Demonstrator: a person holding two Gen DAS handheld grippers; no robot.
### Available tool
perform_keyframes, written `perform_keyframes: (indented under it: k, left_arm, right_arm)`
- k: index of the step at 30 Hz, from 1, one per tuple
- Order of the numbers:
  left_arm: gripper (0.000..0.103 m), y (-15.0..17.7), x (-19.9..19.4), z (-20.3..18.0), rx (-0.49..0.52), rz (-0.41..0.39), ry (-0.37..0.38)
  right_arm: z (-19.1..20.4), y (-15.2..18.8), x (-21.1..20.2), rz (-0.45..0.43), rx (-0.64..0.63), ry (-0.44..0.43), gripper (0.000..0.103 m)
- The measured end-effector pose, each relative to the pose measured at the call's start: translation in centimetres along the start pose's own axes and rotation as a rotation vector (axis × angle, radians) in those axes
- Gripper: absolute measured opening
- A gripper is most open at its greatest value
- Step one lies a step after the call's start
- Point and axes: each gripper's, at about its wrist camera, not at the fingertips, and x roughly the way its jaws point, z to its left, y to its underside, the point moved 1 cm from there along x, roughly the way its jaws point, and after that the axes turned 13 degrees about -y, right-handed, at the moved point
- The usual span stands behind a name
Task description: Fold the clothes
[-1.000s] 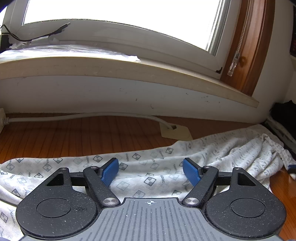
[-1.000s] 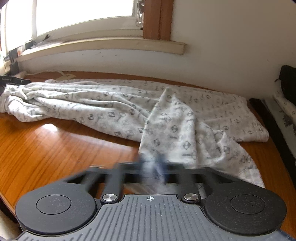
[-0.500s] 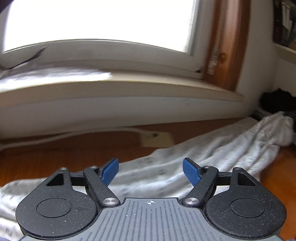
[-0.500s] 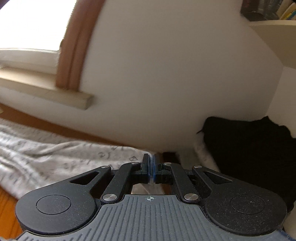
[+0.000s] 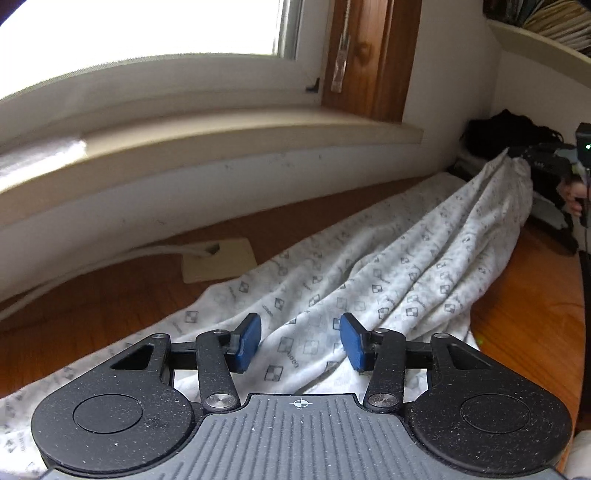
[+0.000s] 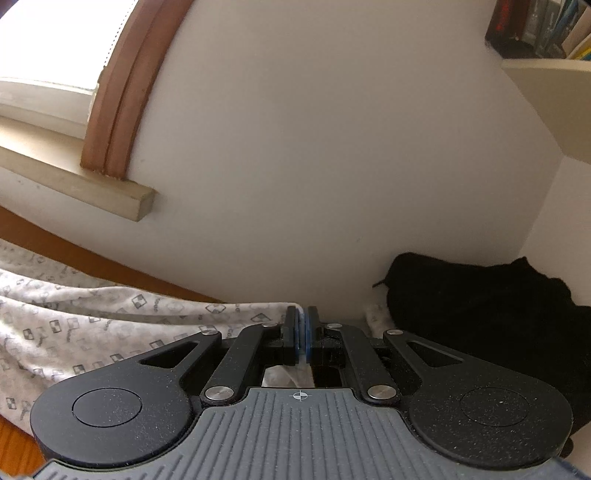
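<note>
A white garment with small grey square prints (image 5: 369,280) lies stretched across the wooden table (image 5: 110,302). My left gripper (image 5: 300,341) is open, its blue pads just above the cloth near its left part. My right gripper (image 6: 303,332) is shut on one end of the garment (image 6: 92,325) and holds it lifted. In the left wrist view the right gripper (image 5: 576,162) shows at the far right with the cloth rising to it.
A window sill (image 5: 221,133) and white wall run behind the table. A cable and beige plate (image 5: 218,262) lie on the table by the wall. A black cloth pile (image 6: 487,306) sits at the right. A shelf with books (image 6: 546,33) hangs above.
My right gripper shut on the garment's end and lifted it up and to the right. My left gripper stayed open and turned to the right along the cloth.
</note>
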Motion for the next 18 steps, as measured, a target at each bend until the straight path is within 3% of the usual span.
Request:
perform_keyframes:
  k: [4, 9, 18]
  left_arm:
    - [0.050, 0.1, -0.9, -0.8, 0.032, -0.007, -0.008]
    - [0.028, 0.2, -1.7, -1.9, 0.057, -0.043, -0.005]
    - [0.027, 0.1, 0.8, -3.1, 0.102, 0.022, -0.010]
  right_arm:
    - [0.1, 0.6, 0.6, 0.006, 0.008, -0.008, 0.005]
    - [0.3, 1.2, 1.4, 0.025, 0.024, -0.019, 0.005]
    - [-0.5, 0.9, 1.2, 0.016, 0.043, -0.021, 0.005]
